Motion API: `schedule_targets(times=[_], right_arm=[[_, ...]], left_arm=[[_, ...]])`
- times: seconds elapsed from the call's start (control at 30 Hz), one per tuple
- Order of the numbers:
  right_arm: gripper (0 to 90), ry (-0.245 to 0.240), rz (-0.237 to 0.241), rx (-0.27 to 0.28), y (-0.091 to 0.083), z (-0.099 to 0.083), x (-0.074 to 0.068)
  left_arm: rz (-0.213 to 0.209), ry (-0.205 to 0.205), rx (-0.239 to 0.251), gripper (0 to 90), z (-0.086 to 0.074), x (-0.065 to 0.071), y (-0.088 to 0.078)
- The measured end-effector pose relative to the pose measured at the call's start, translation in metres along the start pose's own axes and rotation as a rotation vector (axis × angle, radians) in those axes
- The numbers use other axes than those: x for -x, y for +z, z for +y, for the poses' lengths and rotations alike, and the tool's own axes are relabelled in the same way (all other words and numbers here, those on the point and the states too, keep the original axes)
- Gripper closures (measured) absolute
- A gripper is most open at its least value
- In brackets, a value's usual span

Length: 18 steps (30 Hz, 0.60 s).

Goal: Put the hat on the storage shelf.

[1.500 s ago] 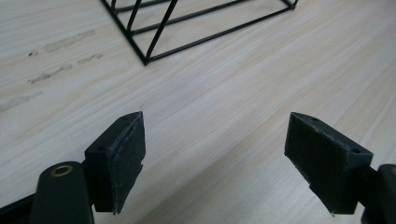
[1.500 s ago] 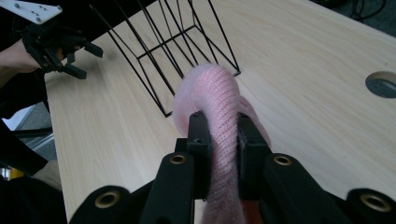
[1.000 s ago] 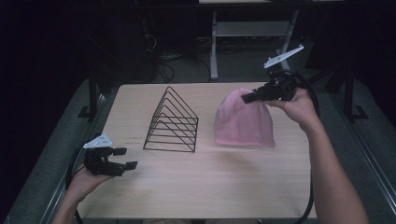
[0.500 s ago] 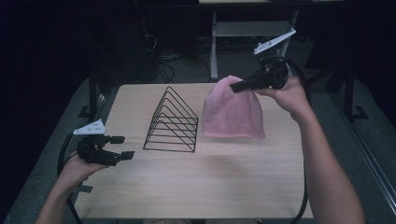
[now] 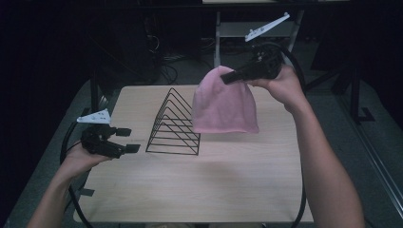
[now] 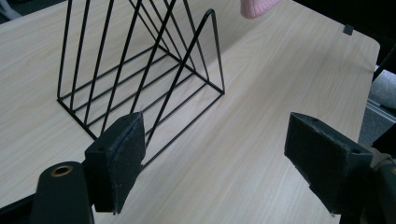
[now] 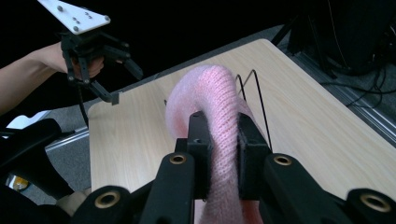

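- The right gripper (image 5: 231, 77) has its two black jaws clamped on the crown of a pink knitted wool beanie (image 5: 223, 105); in the right gripper view the knit (image 7: 223, 135) is squeezed into a thick fold between the pads.
- The beanie hangs from that grip above the far right part of the light wooden tabletop (image 5: 228, 180), its open hem lowest and close over the wood; whether the hem touches the wood cannot be told.
- A black wire rack of triangular dividers (image 5: 175, 124) stands upright on the tabletop towards the far left corner, just beside the beanie, whose left edge overlaps it in the high view.
- The left gripper (image 5: 126, 140) is held near the left edge of the tabletop, its jaws spread wide with nothing between them.
- In the left gripper view the rack (image 6: 140, 70) stands just ahead of the pads (image 6: 119, 161), apart from them.
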State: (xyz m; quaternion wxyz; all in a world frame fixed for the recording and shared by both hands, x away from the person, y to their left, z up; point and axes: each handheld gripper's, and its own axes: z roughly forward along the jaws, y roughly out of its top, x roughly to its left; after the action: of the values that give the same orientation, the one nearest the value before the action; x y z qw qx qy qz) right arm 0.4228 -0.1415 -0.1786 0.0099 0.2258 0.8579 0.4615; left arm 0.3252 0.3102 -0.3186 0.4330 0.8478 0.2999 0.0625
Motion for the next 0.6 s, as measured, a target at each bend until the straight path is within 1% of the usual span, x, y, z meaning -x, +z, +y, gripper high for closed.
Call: schedule_targets(times=[0.03,0.07,0.1,0.33,0.4,0.47,0.6], right_arm=[[78.9,-0.013,0.006,0.003,0.002,0.005,-0.002],[78.9,-0.013,0.006,0.003,0.002,0.005,-0.002],[78.9,-0.015,0.004,0.004,0.003,0.007,-0.003],[78.9,-0.041,0.026,0.017,0.009,0.024,-0.011],[78.9,-0.047,0.03,0.011,0.011,0.028,-0.013],[78.9,-0.048,0.036,0.016,0.013,0.032,-0.015],[78.9,-0.063,0.042,0.007,0.017,0.04,-0.018]], left_arm=[[0.001,0.003,-0.004,20.5,0.002,0.0,0.0],[0.0,0.011,-0.007,20.5,0.004,-0.001,-0.001],[-0.002,0.006,-0.004,20.5,0.006,-0.001,-0.001],[-0.015,0.021,0.003,21.9,0.019,-0.002,-0.003],[-0.016,0.028,0.005,22.0,0.023,-0.001,-0.003],[-0.024,0.029,0.006,22.1,0.027,-0.001,-0.002],[-0.023,0.044,-0.005,22.2,0.037,0.0,0.0]])
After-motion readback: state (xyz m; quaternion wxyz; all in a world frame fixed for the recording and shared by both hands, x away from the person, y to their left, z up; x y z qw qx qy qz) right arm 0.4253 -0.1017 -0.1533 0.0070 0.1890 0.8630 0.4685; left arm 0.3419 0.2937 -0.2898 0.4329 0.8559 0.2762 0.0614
